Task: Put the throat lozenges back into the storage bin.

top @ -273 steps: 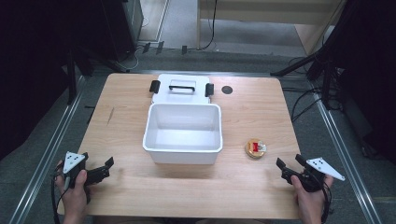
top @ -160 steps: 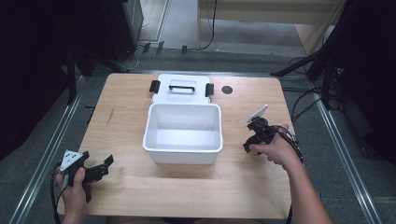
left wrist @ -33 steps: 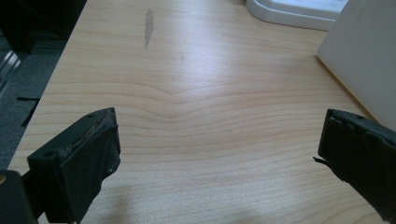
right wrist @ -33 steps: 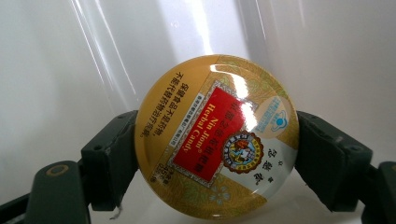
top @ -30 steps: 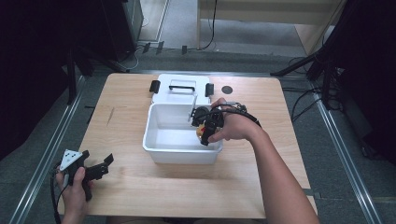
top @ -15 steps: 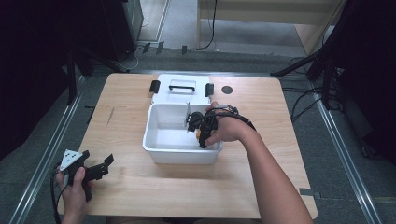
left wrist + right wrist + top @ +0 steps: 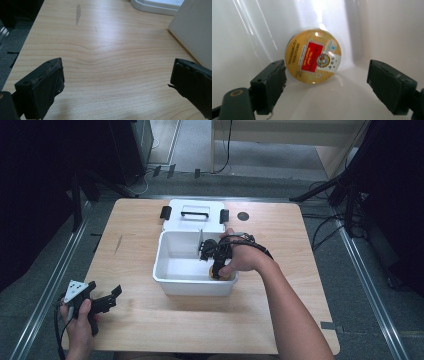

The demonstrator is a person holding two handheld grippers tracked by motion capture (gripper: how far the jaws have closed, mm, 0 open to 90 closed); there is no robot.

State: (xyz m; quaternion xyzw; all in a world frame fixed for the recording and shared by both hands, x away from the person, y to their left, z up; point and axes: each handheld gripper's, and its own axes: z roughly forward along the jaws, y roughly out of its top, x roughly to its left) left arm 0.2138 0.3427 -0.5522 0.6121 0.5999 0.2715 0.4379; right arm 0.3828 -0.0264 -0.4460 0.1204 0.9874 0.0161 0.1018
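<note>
The bench carries a white bin at its middle, with a white lid lying flat just beyond the bin's far wall. The person's right forearm comes in from the near right and slants up and left over the bin's near right corner, the wrist bent so the right tongs point down into the bin. The left hand rests at the near left corner of the bench, well apart from the bin, its left tongs lying level and aimed toward the bin.

From above, the hand covers most of the tin; a yellow edge peeks out at the bin's near right corner. The right gripper view shows it plainly: the round yellow tin with a red label leans against the bin wall, and the right tongs have just been opening, both jaws standing clear of the tin. The left gripper view shows the left tongs wide apart over bare wood, nothing between them.
</note>
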